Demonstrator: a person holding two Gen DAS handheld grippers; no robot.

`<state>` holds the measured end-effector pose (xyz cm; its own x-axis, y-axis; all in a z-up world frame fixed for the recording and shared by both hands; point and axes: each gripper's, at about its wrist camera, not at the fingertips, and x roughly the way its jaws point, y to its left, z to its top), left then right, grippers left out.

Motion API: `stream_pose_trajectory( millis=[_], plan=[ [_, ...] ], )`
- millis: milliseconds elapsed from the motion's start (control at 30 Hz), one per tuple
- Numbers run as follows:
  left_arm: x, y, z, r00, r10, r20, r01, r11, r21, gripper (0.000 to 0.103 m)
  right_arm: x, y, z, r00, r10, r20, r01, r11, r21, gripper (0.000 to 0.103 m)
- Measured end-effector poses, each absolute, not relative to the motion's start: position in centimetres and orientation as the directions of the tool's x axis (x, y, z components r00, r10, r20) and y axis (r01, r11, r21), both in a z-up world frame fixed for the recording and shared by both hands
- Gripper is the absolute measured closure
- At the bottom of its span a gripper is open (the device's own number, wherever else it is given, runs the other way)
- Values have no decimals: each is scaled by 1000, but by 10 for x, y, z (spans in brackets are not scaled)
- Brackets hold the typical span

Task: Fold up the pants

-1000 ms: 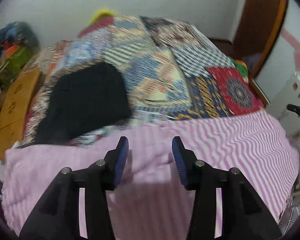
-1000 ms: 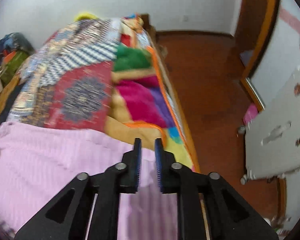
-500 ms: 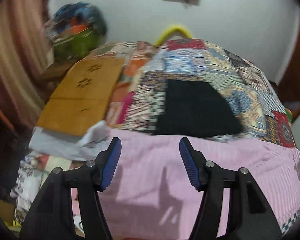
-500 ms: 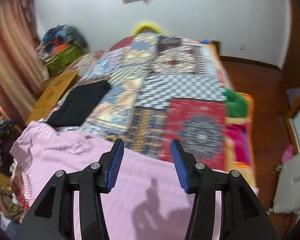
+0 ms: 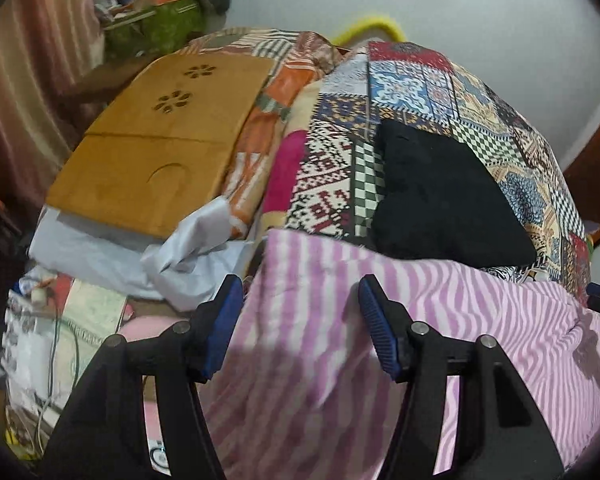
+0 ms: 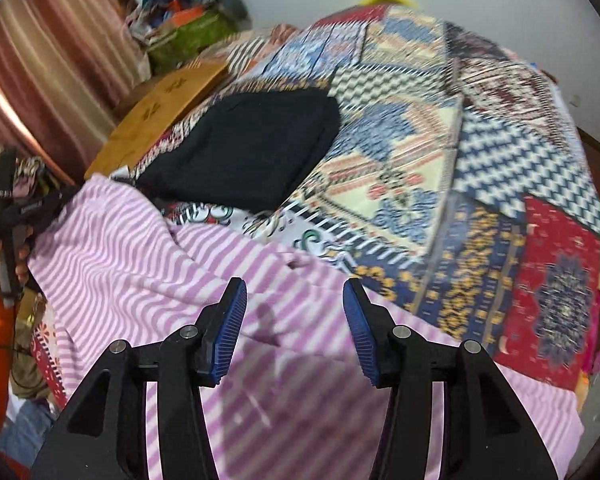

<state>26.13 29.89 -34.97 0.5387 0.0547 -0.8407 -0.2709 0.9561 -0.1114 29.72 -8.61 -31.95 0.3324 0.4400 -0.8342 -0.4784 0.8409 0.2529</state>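
Pink and white striped pants (image 5: 400, 320) lie spread across the near edge of a patchwork-covered bed (image 5: 420, 88); they also show in the right wrist view (image 6: 172, 264). My left gripper (image 5: 300, 332) is open and empty, hovering over the pants' left edge. My right gripper (image 6: 294, 330) is open and empty over the middle of the pants. A folded black garment (image 5: 440, 196) lies on the quilt just beyond the pants, also in the right wrist view (image 6: 252, 148). The left gripper shows at the far left of the right wrist view (image 6: 10, 216).
A wooden lap desk (image 5: 156, 140) lies left of the bed on grey cloth (image 5: 112, 256). Cables and clutter (image 5: 52, 340) fill the floor at lower left. A pile of bags (image 5: 160, 12) stands by the striped curtain (image 6: 48, 64).
Both views have swung left. The right gripper opened from nearly shut a second ago. The left gripper opened wider and moved to the pants' left edge.
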Motion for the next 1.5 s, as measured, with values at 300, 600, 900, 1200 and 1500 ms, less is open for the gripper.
stream_pose_trajectory(
  millis=[300, 600, 900, 1200, 1500],
  plan=[
    [278, 291, -375, 515, 64, -855, -231, 971, -66, 69, 319, -57, -353, 243, 444, -862, -489, 824, 287, 56],
    [275, 299, -367, 536, 86, -840, -253, 965, -63, 87, 316, -47, -351, 247, 486, -838, -520, 796, 308, 95],
    [287, 301, -373, 504, 178, -845, -261, 964, 47, 88, 327, -54, -337, 402, 414, -817, -462, 862, 209, 99],
    [268, 294, -347, 513, 152, -845, -253, 967, 20, 65, 309, -79, -320, 344, 426, -837, -452, 856, 250, 89],
    [192, 238, -286, 631, 33, -775, -146, 986, -77, 50, 223, -101, -255, 437, 445, -781, -547, 821, 162, 64]
  ],
)
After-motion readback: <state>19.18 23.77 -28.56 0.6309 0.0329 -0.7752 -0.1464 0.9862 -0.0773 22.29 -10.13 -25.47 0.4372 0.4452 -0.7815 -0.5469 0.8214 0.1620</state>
